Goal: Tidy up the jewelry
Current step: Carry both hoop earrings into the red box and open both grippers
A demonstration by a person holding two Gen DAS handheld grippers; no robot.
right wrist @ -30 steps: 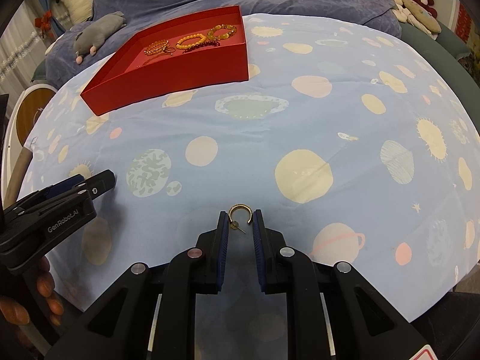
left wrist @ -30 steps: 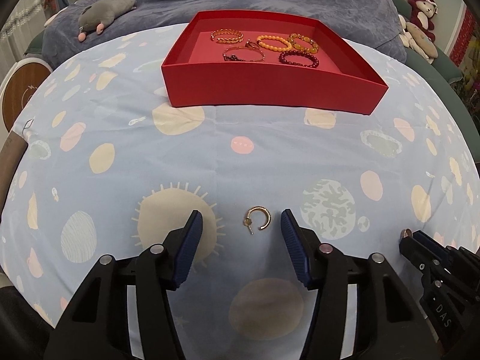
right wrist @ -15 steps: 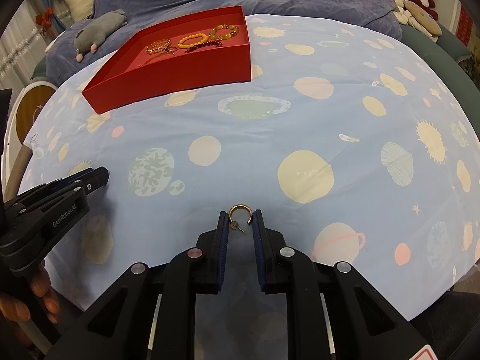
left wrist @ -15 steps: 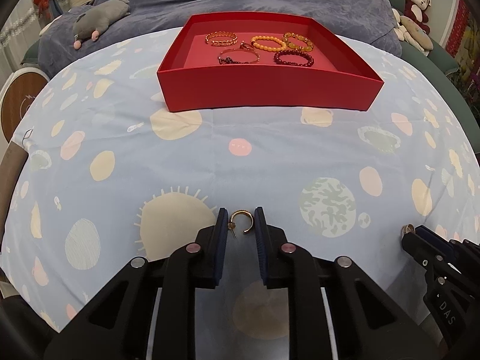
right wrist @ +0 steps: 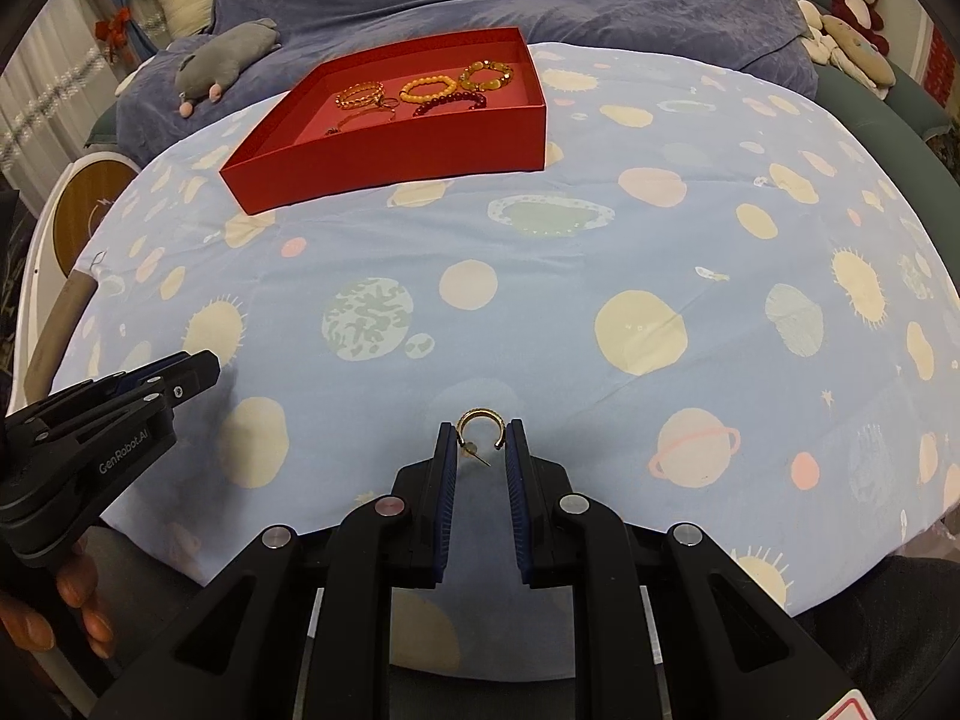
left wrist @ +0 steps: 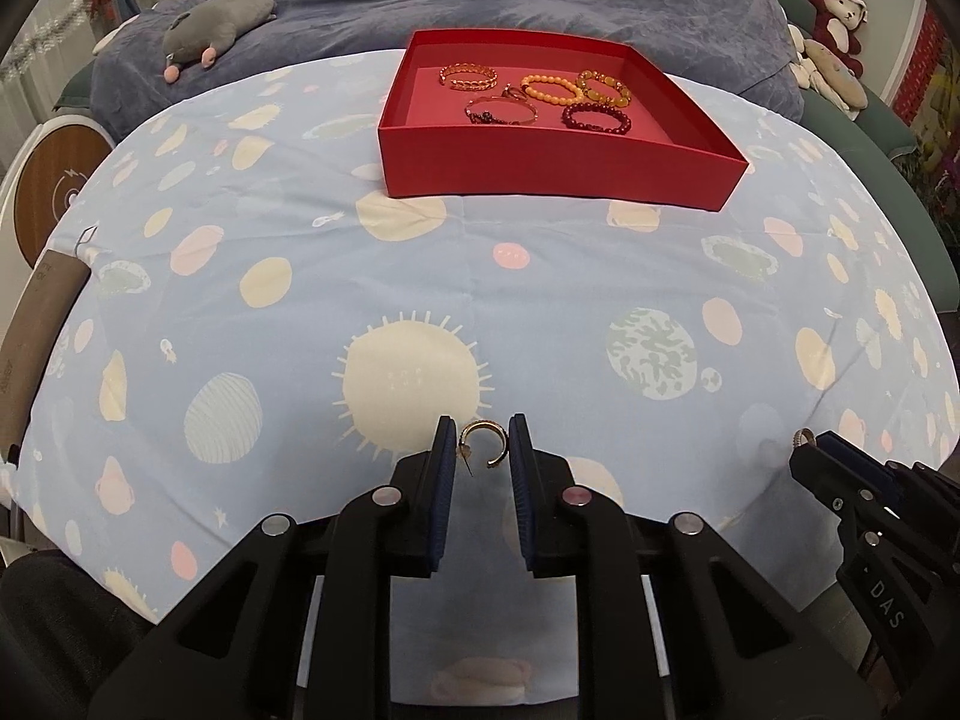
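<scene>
1. Looking through the left wrist view: left gripper [left wrist: 479,450] with jaws narrowed around a gold hoop earring [left wrist: 485,443], pinched and seemingly lifted over the near part of the desk [left wrist: 288,312]. Red tray [left wrist: 558,165] far off, holding bracelets [left wrist: 543,97].
2. Turning to the right wrist view: right gripper [right wrist: 479,449] with jaws likewise closed on a second hoop earring [right wrist: 478,427].
3. Judging the step: carrying phase; next, moving both far toward the tray and releasing inside.
</scene>
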